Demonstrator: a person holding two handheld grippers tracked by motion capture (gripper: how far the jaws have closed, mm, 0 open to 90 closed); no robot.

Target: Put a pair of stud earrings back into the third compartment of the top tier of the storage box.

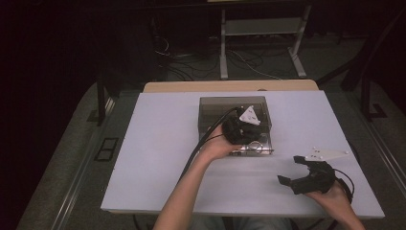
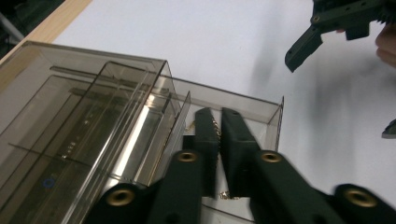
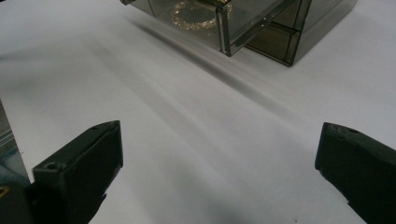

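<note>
A smoky clear drawer box (image 1: 233, 106) stands at the middle of the white table (image 1: 158, 143), its lower drawer (image 1: 261, 147) pulled out toward me. A gold chain (image 3: 194, 16) lies coiled on the drawer's floor. My left gripper (image 1: 250, 142) hangs over the drawer and points down into it. In the left gripper view its jaws (image 2: 220, 114) stand a narrow slit apart, with bits of chain (image 2: 215, 128) showing along the slit. My right gripper (image 1: 290, 168) rests open near the front right of the table, nothing between its jaws (image 3: 217, 140).
Bare white tabletop (image 3: 187, 121) lies between the right gripper and the drawer (image 3: 224, 25). A wooden strip (image 1: 230, 86) runs along the table's far edge. Beyond it stand a white metal frame (image 1: 261, 28) and loose cables on the floor.
</note>
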